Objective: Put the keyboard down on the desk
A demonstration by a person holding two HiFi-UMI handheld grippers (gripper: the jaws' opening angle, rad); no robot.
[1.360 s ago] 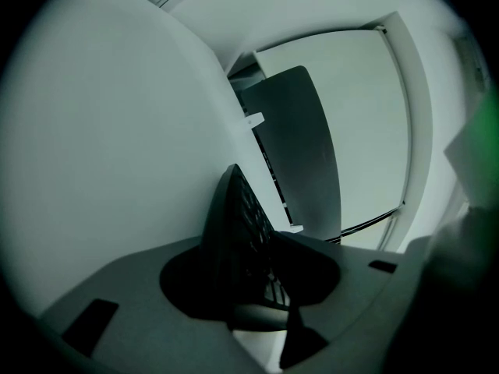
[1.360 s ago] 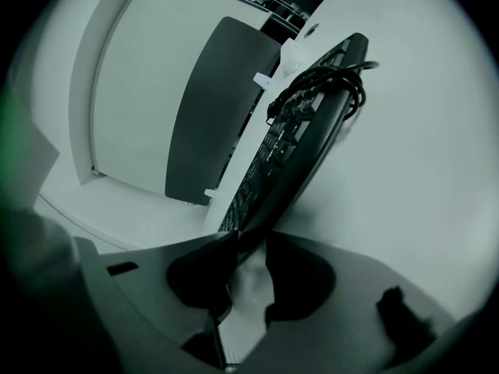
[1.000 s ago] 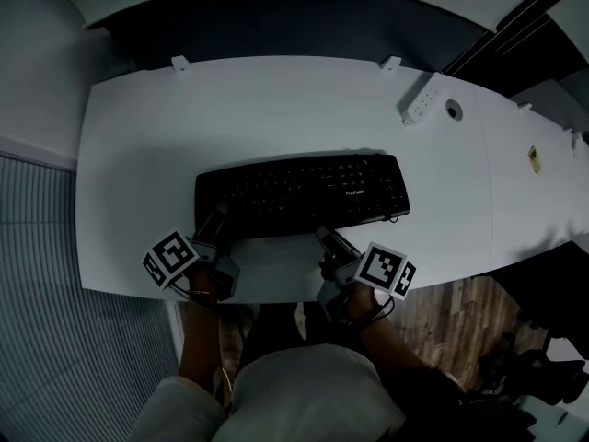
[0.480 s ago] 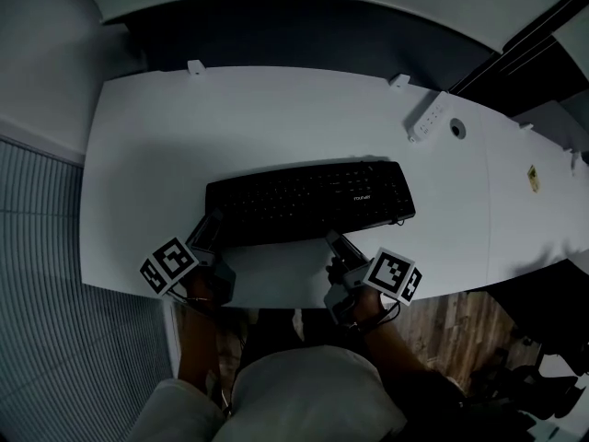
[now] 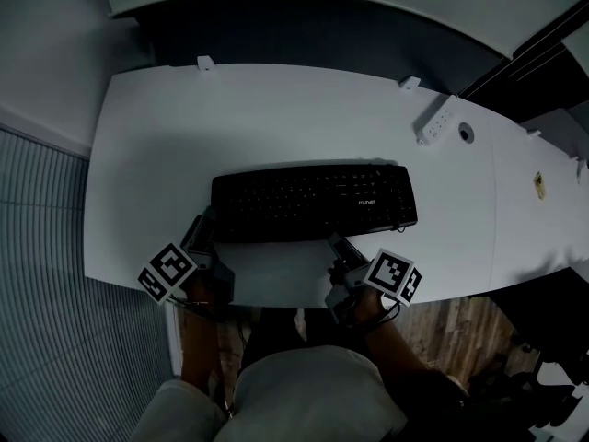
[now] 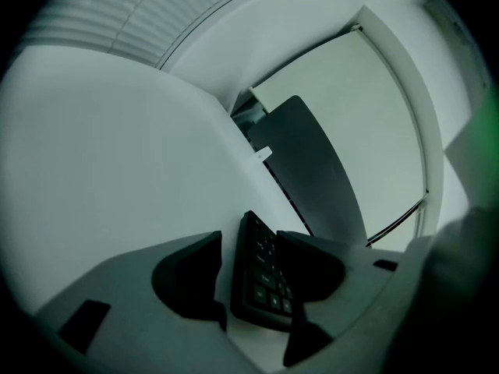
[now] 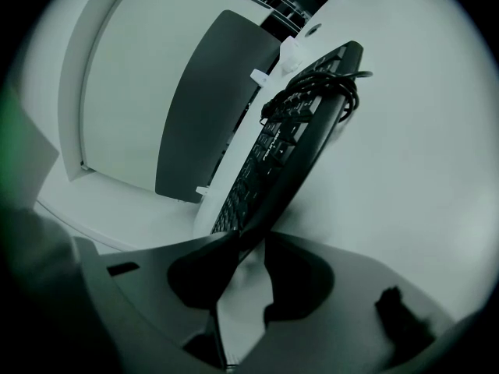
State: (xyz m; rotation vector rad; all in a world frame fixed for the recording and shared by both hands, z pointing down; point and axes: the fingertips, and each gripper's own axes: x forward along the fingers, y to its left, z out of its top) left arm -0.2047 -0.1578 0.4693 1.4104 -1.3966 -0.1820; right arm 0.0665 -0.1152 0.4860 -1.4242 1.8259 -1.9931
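Note:
The black keyboard (image 5: 313,201) lies across the middle of the white desk (image 5: 276,118), keys up. Its coiled cable (image 7: 320,92) rests at the far right end in the right gripper view. My right gripper (image 5: 335,243) is at the keyboard's front edge, right of centre, and its jaws pinch that edge (image 7: 251,240). My left gripper (image 5: 200,228) sits just off the keyboard's front left corner. Its jaws have just been opening. In the left gripper view (image 6: 249,240) the keyboard's corner (image 6: 261,279) shows between them, with a strip of desk showing beside it.
A white power strip (image 5: 437,121) and a round cable hole (image 5: 466,133) sit at the back right of the desk. A dark panel (image 5: 304,26) runs behind the desk. Two small white clips (image 5: 206,63) (image 5: 408,82) mark its far edge. The person's legs are under the near edge.
My left gripper has drawn back left, off the keyboard's front left corner, and its jaws stand wider. My right gripper has stayed at the front edge.

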